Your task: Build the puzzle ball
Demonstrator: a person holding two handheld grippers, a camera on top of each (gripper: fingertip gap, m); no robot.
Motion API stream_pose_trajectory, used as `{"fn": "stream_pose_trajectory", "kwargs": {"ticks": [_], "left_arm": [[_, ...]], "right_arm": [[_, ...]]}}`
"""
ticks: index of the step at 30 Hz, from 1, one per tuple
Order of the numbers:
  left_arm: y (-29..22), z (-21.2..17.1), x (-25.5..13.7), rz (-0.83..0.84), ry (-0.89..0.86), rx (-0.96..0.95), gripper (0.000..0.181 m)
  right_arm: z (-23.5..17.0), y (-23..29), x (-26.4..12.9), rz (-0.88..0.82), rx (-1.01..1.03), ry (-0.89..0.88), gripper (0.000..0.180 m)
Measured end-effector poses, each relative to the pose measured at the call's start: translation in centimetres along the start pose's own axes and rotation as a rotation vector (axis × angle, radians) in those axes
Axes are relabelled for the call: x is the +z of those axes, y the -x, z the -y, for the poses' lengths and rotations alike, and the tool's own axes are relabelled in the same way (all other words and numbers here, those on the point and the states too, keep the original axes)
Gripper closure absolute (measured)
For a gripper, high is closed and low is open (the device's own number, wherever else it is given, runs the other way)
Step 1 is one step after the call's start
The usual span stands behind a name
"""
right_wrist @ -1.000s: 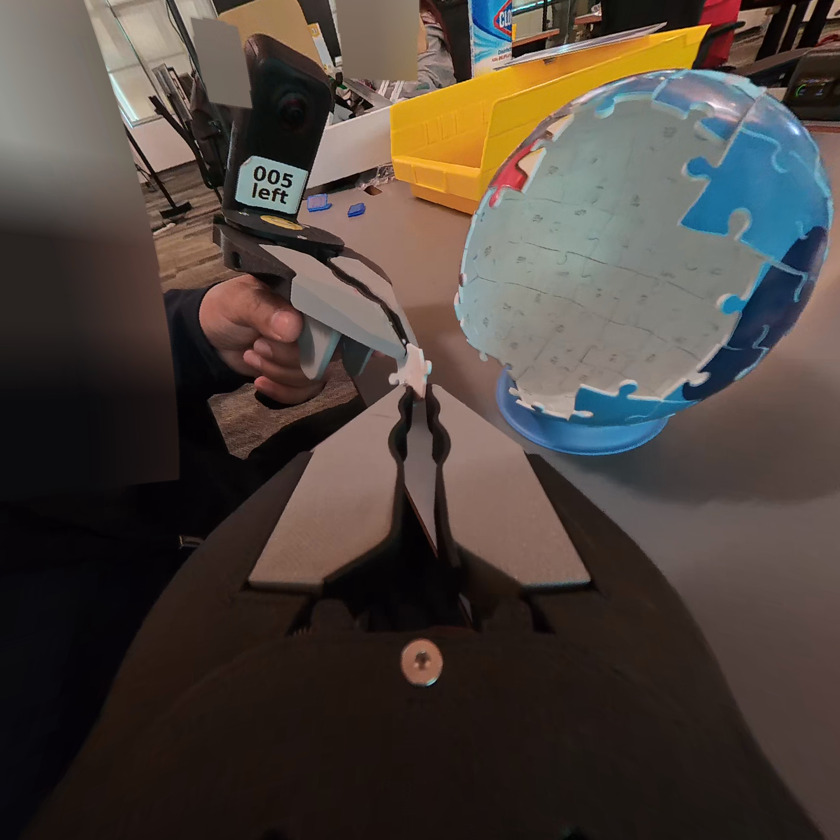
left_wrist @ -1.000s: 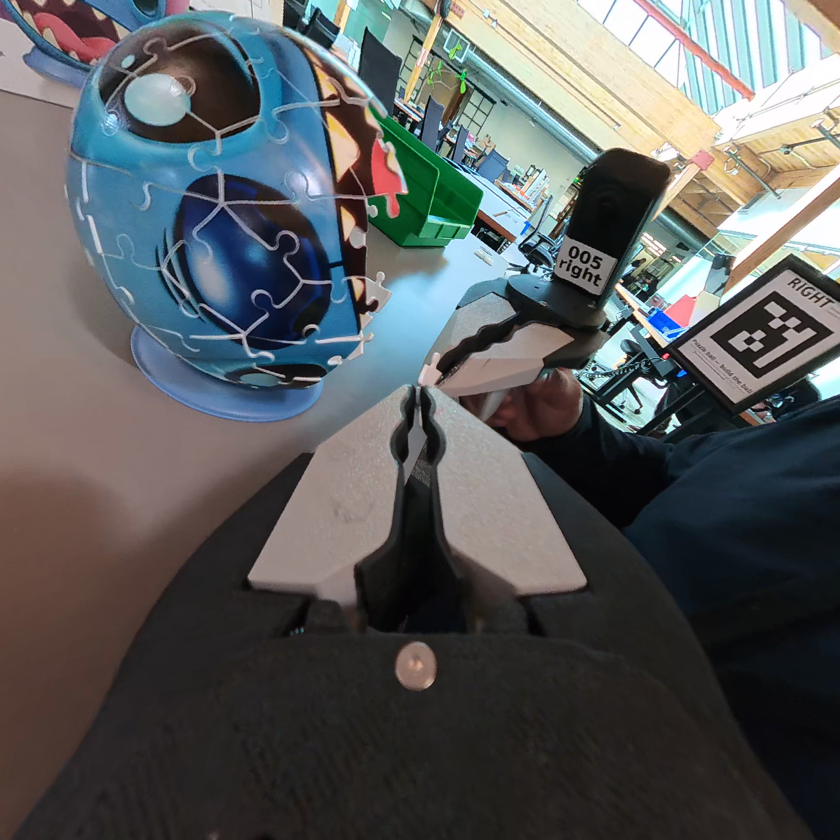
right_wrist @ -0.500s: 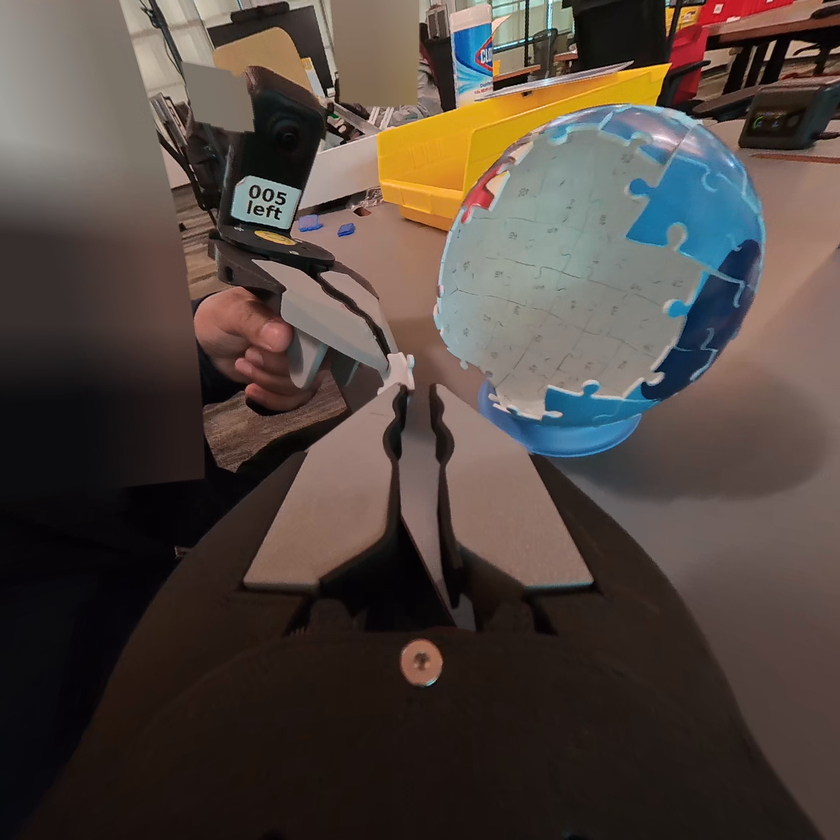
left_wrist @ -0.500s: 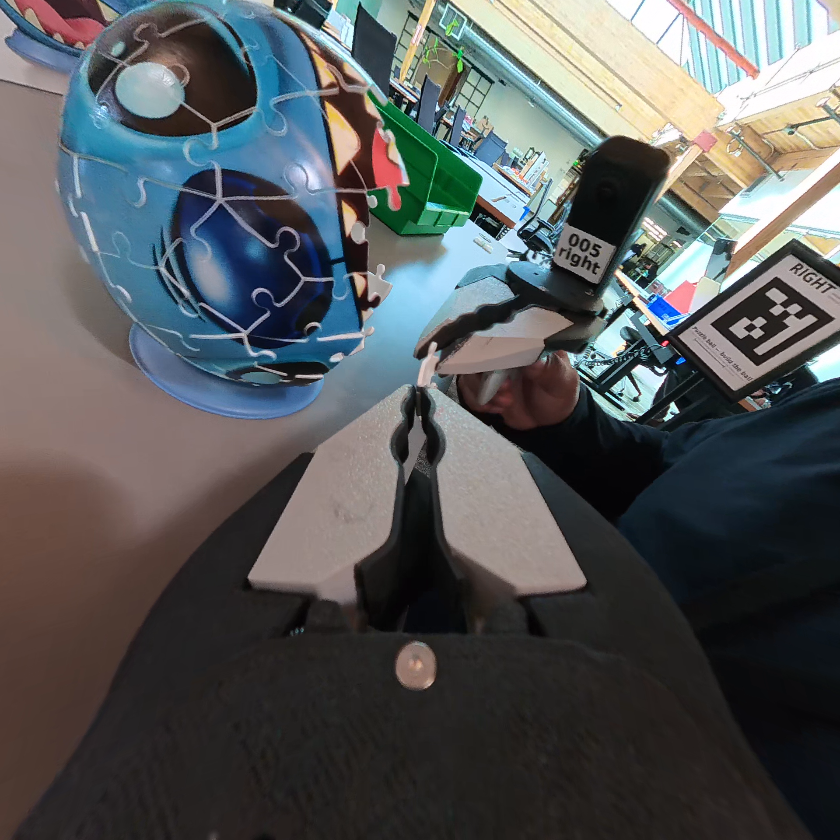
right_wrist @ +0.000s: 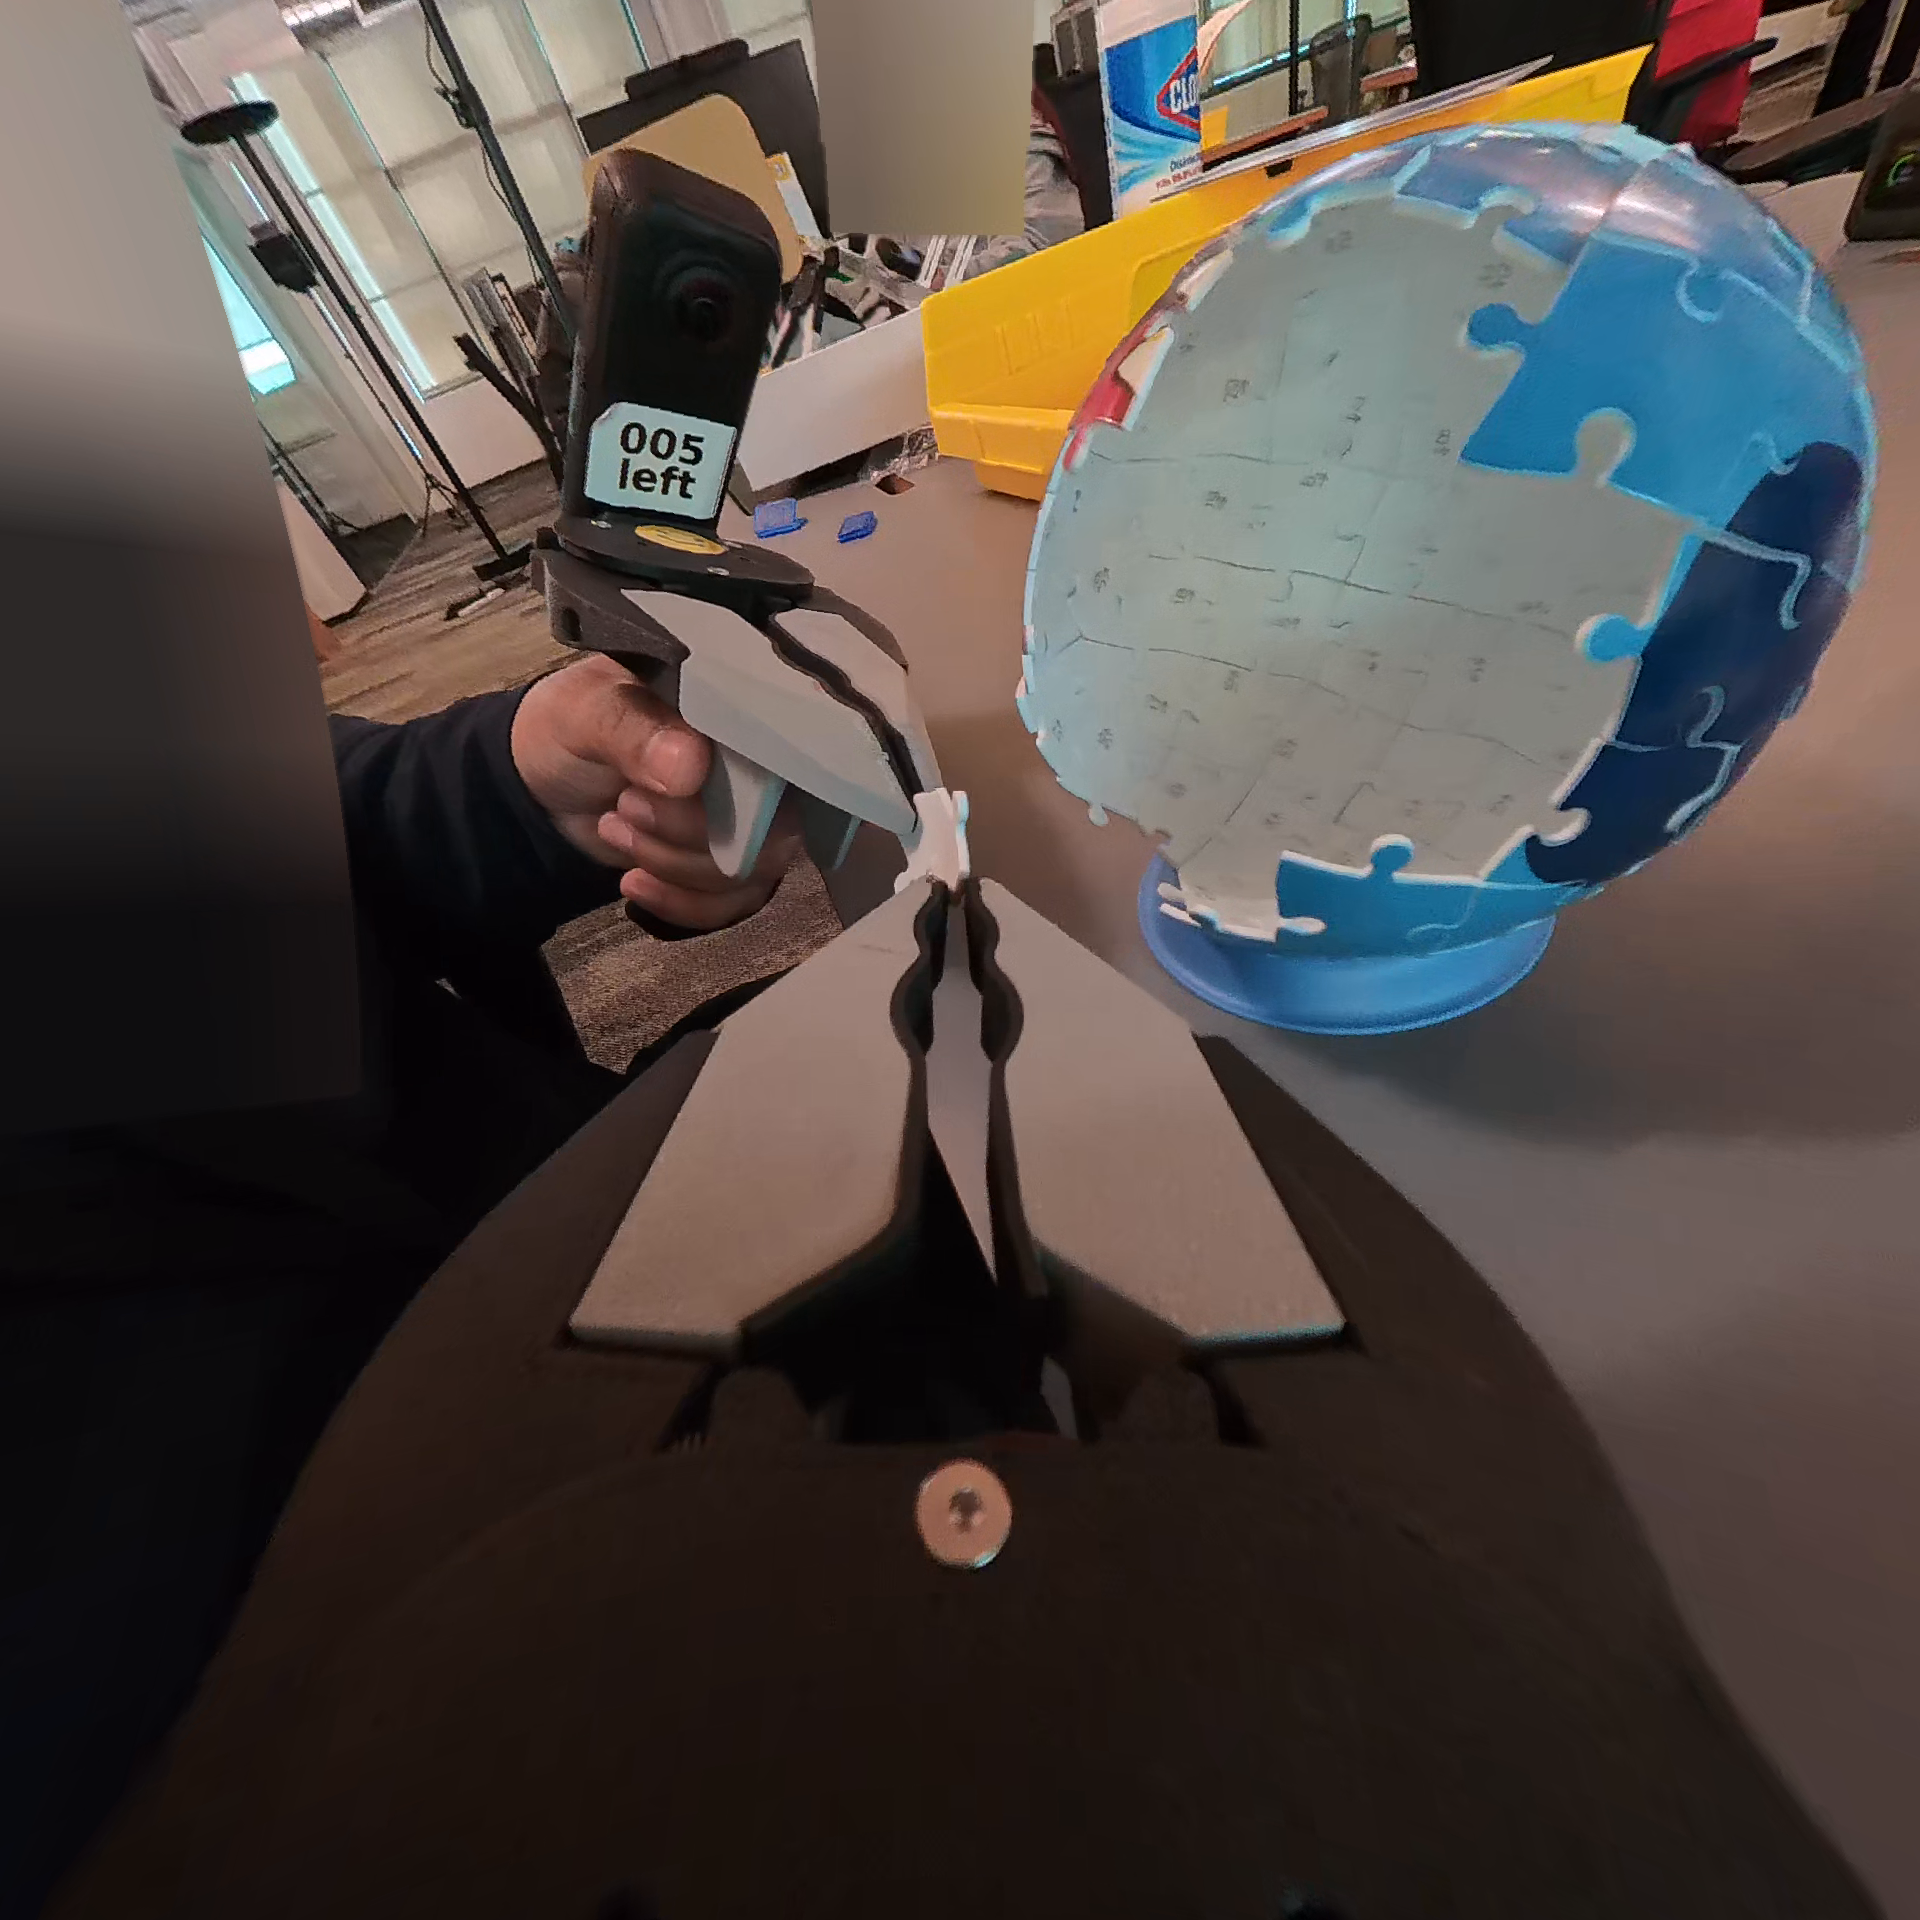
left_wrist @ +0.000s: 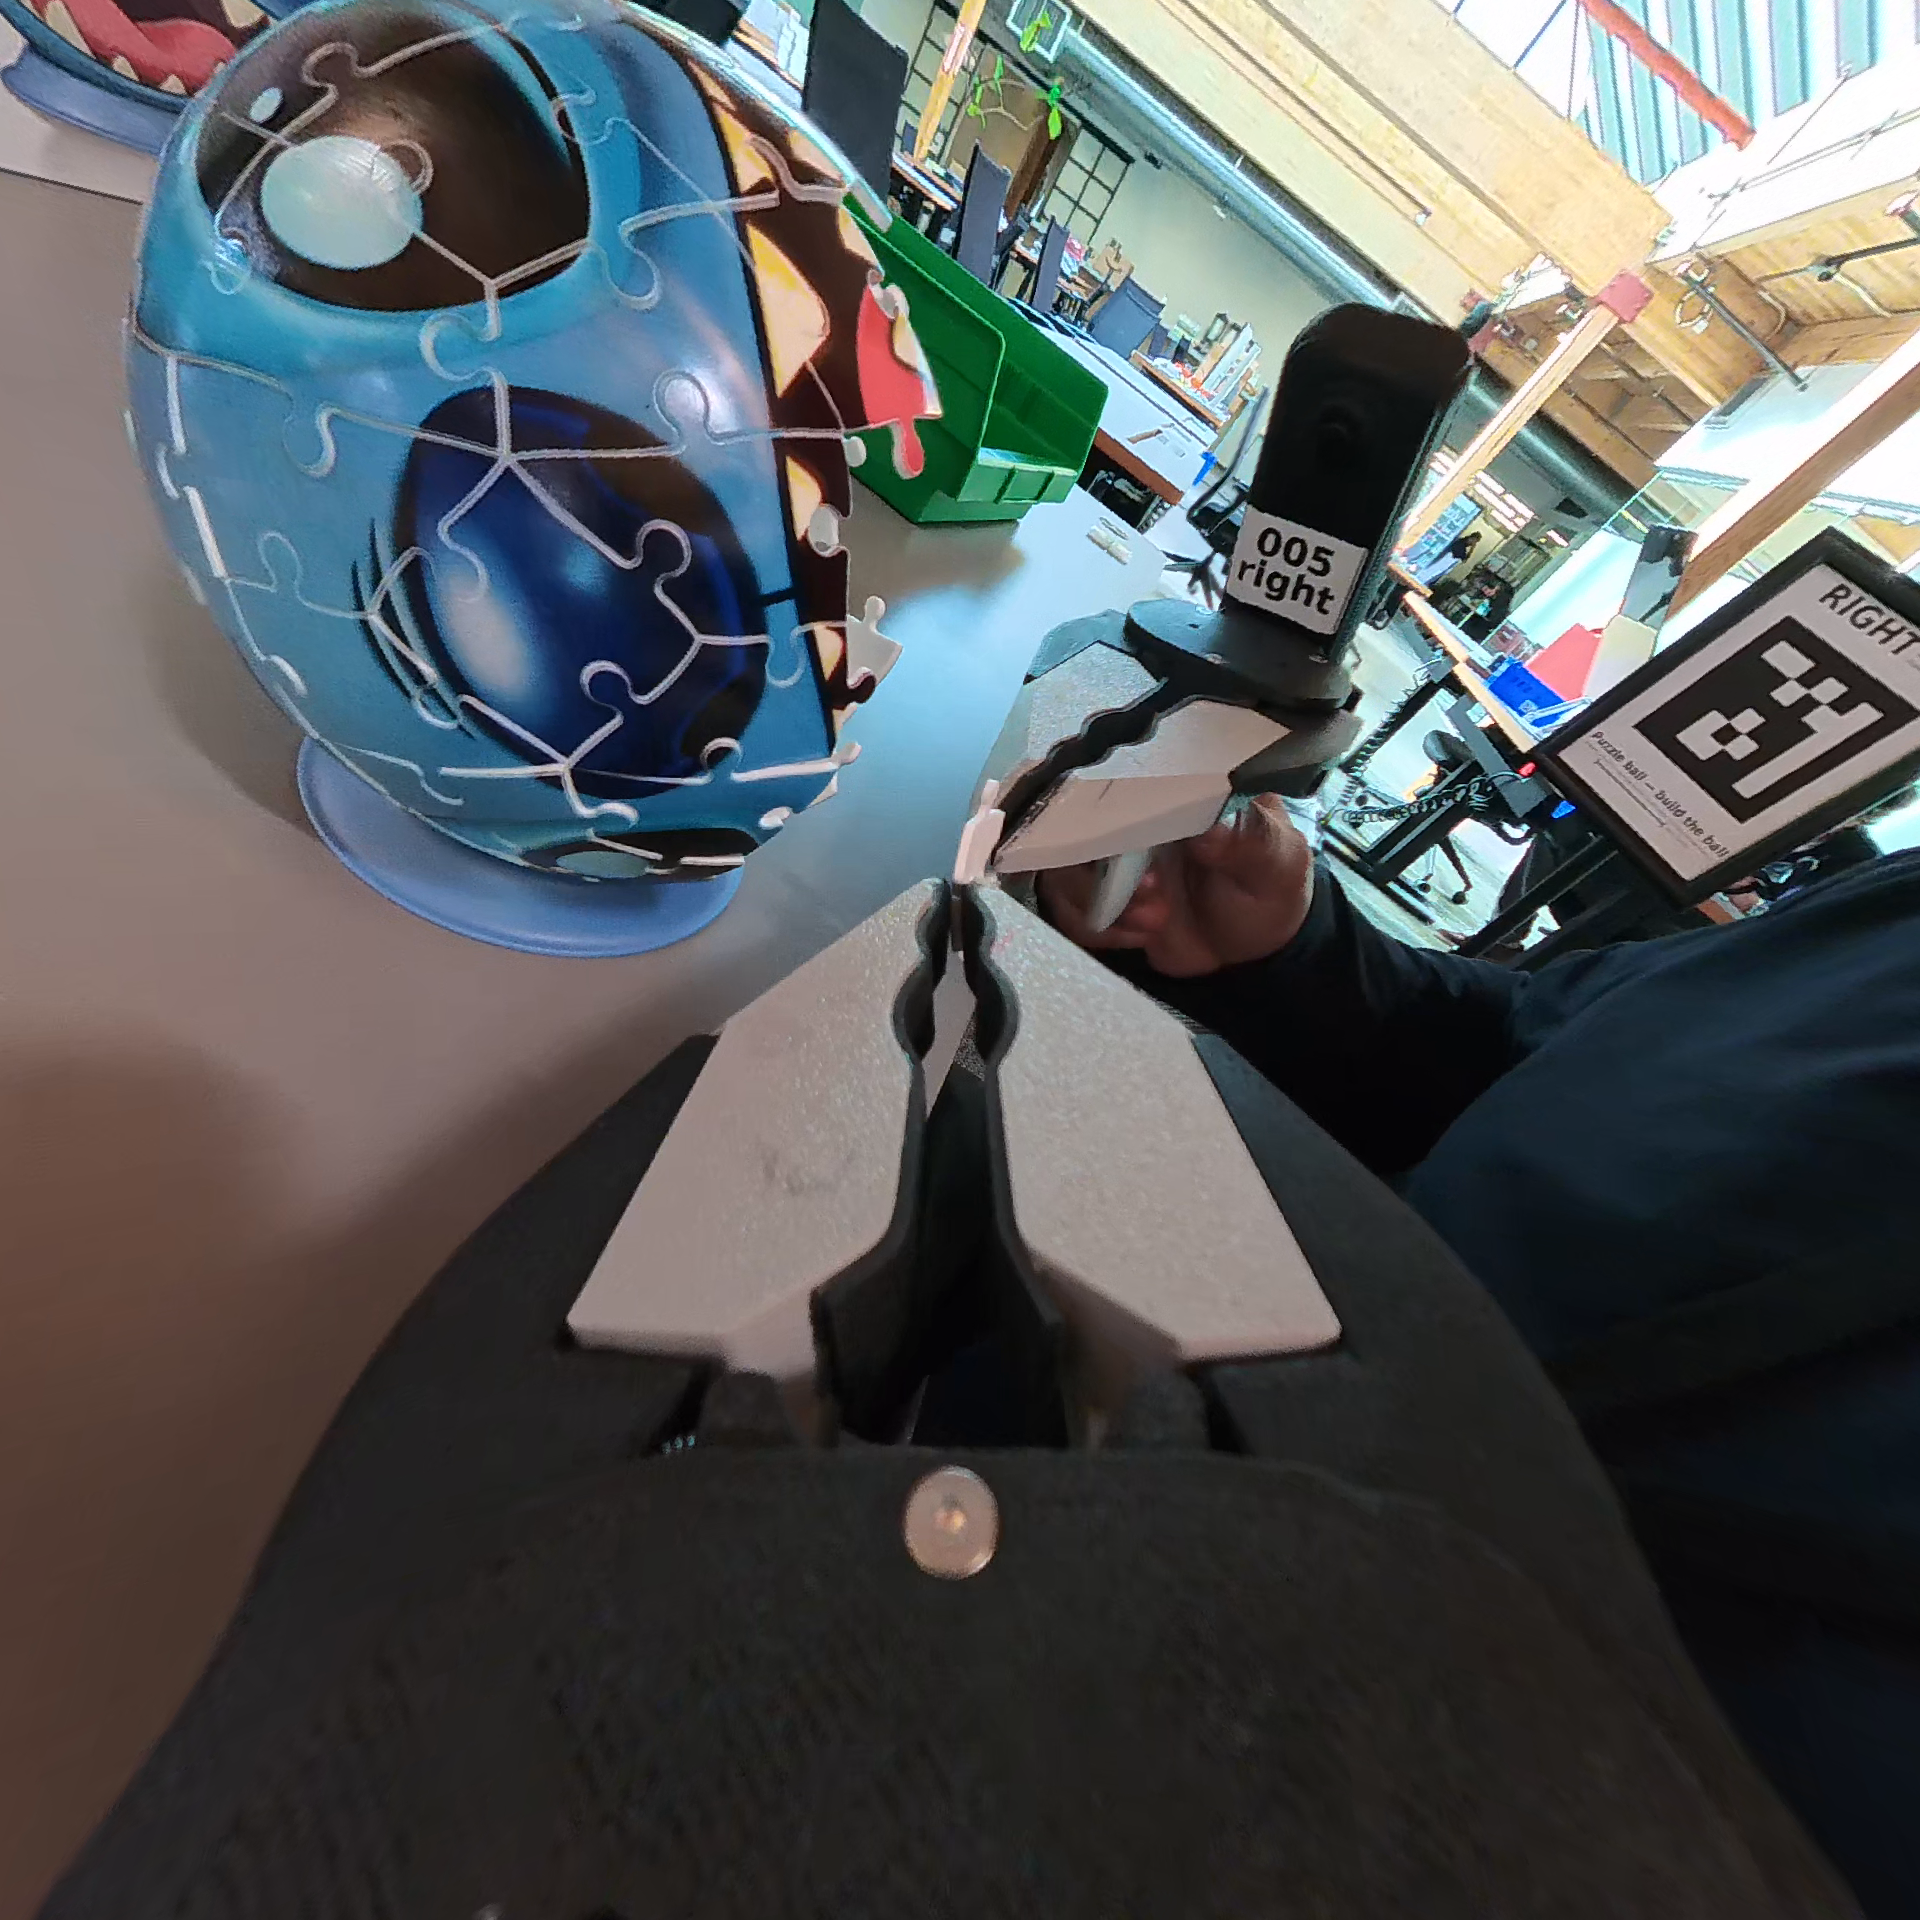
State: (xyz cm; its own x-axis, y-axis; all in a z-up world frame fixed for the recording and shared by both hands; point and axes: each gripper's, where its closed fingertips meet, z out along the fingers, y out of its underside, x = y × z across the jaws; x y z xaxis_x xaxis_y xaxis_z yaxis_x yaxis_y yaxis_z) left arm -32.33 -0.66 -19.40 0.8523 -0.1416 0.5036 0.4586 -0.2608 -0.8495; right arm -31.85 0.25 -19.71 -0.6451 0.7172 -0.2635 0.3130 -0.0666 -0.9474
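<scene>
The puzzle ball [left_wrist: 488, 499] stands on a blue ring stand [left_wrist: 499, 883] on the grey table; it is blue with a dark eye and a toothed mouth. In the right wrist view the ball [right_wrist: 1455, 540] shows its open side and pale inner face. A small white puzzle piece [left_wrist: 977, 840] hangs in the air between both grippers, right of the ball. My left gripper [left_wrist: 958, 896] is shut on its lower edge. My right gripper [right_wrist: 951, 891] is shut on the same piece [right_wrist: 935, 842]. Each gripper shows in the other's view, with its tips on the piece.
A green bin [left_wrist: 977, 416] stands behind the ball and a yellow bin [right_wrist: 1039, 343] on the other side. A framed marker sign [left_wrist: 1756, 727] stands at the right. A second puzzle ball [left_wrist: 83, 52] shows at the top left. The person's dark sleeves sit close behind both grippers.
Half a second ago the right gripper's fingers stood slightly apart next to the piece held by the left gripper; now they are closed on it. Both grippers have shifted slightly toward the ball.
</scene>
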Motion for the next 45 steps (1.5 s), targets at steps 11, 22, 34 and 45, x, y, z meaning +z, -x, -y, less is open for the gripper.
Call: {"fn": "stream_pose_trajectory", "kwargs": {"ticks": [11, 22, 34, 45], "left_arm": [[-0.7, -0.7, 0.1, -0.037, 0.060, 0.017, 0.180], [0.6, 2.2, -3.7, 0.054, 0.111, 0.333, 0.160], [2.3, 0.2, -6.8, 0.025, 0.211, 0.763, 0.160], [0.5, 4.2, -8.3, -0.123, -0.096, 0.633, 0.164]], "right_arm": [[-0.4, 1.0, 0.3, 0.010, -0.075, 0.040, 0.180], [0.6, -0.9, -0.7, -0.021, 0.073, -0.037, 0.180], [-1.5, -0.7, 0.2, 0.043, 0.137, 0.094, 0.180], [-1.6, -0.6, 0.2, 0.090, 0.176, 0.114, 0.180]]}}
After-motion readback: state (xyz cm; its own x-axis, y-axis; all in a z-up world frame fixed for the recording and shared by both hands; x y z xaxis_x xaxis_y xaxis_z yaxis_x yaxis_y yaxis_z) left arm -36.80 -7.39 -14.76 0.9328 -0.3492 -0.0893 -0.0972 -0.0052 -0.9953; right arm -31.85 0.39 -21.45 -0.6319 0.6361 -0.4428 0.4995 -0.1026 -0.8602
